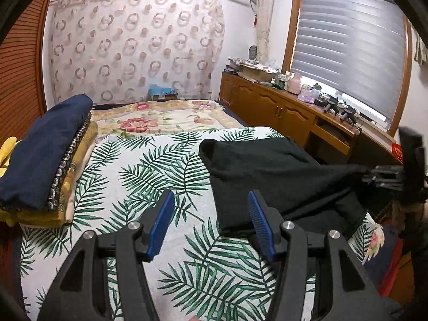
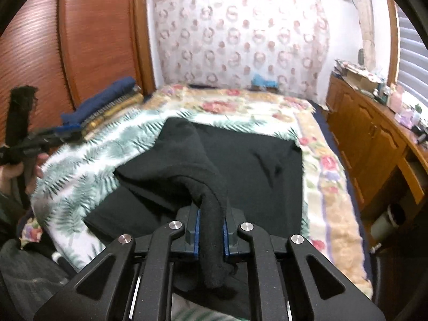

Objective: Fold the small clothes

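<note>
Palm-leaf bedspread (image 1: 149, 165), floral blanket (image 1: 160, 117), wooden cabinet (image 1: 270, 104), window blind (image 1: 350, 42)

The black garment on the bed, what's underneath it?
The black garment lies on a palm-leaf sheet, one edge lifted in the right gripper. A floral blanket shows beyond. Anything beneath the cloth itself is hidden.

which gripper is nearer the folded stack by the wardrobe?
Left. The left gripper hangs open over the leaf sheet beside the stack; the right gripper, shut on the black garment, sits across the bed.
</note>
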`<action>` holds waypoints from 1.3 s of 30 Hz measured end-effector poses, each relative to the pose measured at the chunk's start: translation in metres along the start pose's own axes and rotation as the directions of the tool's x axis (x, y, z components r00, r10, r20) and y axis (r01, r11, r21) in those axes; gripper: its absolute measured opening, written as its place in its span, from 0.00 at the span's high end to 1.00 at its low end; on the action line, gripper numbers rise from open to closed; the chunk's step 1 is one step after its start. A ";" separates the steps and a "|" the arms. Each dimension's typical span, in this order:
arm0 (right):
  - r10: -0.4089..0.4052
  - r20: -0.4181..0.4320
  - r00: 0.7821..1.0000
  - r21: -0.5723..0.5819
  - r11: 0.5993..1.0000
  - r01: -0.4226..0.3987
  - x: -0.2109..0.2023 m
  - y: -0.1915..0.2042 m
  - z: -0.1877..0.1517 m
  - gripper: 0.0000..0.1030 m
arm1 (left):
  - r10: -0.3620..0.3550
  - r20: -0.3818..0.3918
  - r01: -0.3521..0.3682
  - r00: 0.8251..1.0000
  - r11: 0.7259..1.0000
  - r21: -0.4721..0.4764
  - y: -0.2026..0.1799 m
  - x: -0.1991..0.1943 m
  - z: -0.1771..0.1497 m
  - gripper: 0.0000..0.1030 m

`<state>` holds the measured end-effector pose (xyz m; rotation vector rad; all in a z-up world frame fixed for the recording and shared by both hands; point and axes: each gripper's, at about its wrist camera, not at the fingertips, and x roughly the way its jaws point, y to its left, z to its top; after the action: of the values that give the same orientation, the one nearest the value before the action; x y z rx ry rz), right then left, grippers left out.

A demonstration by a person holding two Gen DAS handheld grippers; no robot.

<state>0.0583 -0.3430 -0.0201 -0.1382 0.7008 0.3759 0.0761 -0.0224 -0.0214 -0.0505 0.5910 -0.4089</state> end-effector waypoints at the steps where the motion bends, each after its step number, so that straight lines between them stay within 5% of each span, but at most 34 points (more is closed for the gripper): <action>1: -0.006 -0.023 1.000 0.011 1.000 0.006 0.005 -0.004 -0.004 0.90 | 0.001 0.003 -0.001 1.000 1.000 0.002 -0.001 -0.001 0.000 0.46; 4: -0.015 -0.080 0.997 0.027 0.999 0.018 0.018 -0.009 -0.018 0.88 | 0.005 0.006 -0.005 1.000 1.000 0.004 -0.001 -0.002 0.000 0.46; 12: -0.075 -0.065 0.995 0.012 0.997 0.076 0.004 -0.012 -0.016 0.56 | 0.008 0.013 -0.008 1.000 1.000 0.011 -0.003 -0.003 0.000 0.46; 24: -0.018 -0.005 1.000 -0.076 0.997 0.017 0.015 0.029 0.016 0.50 | 0.024 0.019 -0.025 1.000 1.000 0.010 -0.001 -0.007 0.001 0.46; 39: 0.143 -0.150 0.978 -0.229 0.958 -0.175 0.111 0.121 0.049 0.50 | 0.060 0.019 -0.059 0.998 0.998 -0.027 0.019 -0.012 -0.006 0.45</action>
<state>0.1199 -0.1864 -0.0551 -0.3410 0.7985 0.6110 0.0708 0.0003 -0.0238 -0.0623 0.5766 -0.3424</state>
